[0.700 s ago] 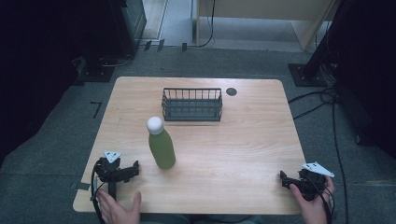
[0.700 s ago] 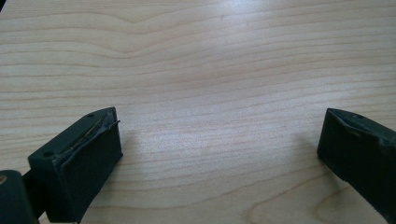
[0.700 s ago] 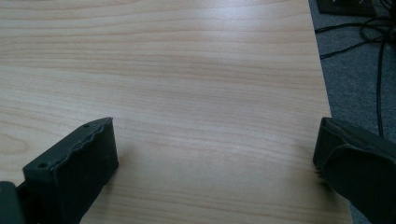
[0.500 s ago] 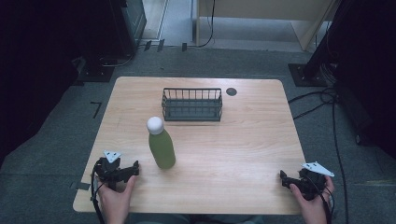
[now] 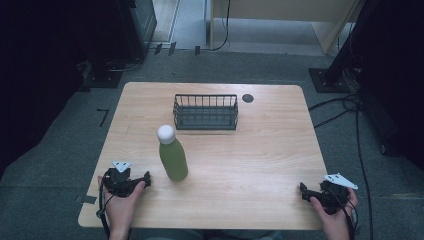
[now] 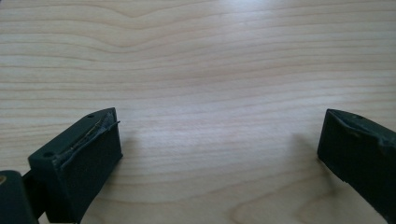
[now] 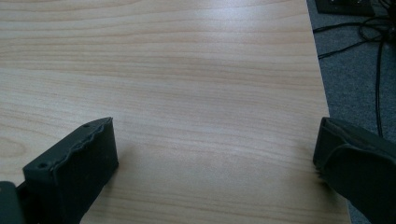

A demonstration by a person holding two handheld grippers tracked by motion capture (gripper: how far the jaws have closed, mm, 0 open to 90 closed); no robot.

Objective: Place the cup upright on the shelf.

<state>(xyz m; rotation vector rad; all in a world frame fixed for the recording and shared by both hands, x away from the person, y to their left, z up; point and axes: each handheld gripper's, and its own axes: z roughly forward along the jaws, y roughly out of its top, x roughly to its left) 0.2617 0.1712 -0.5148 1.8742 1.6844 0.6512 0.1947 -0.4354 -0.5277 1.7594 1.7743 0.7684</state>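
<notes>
Green bottle (image 5: pixel 173 157) with a white cap, upright at centre-left of the frame, just right of the left gripper (image 5: pixel 142 179). Wire basket (image 5: pixel 205 112) above it, toward the upper middle of the desk (image 5: pixel 260 150). Right gripper (image 5: pixel 305 191) far off at lower right. Fingers (image 6: pixel 79 163) of both spread wide, gripping nothing. Likely risk: tall, narrow, top-heavy shape, so a low or glancing push could tip it over and roll it off the near edge.

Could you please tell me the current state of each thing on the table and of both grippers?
Green bottle: upright, white cap on, not held.
Wire basket: upright, empty.
Left hand-held gripper: open, holding nothing, near the bottle.
Right hand-held gripper: open, holding nothing, at the table's right edge.
</notes>
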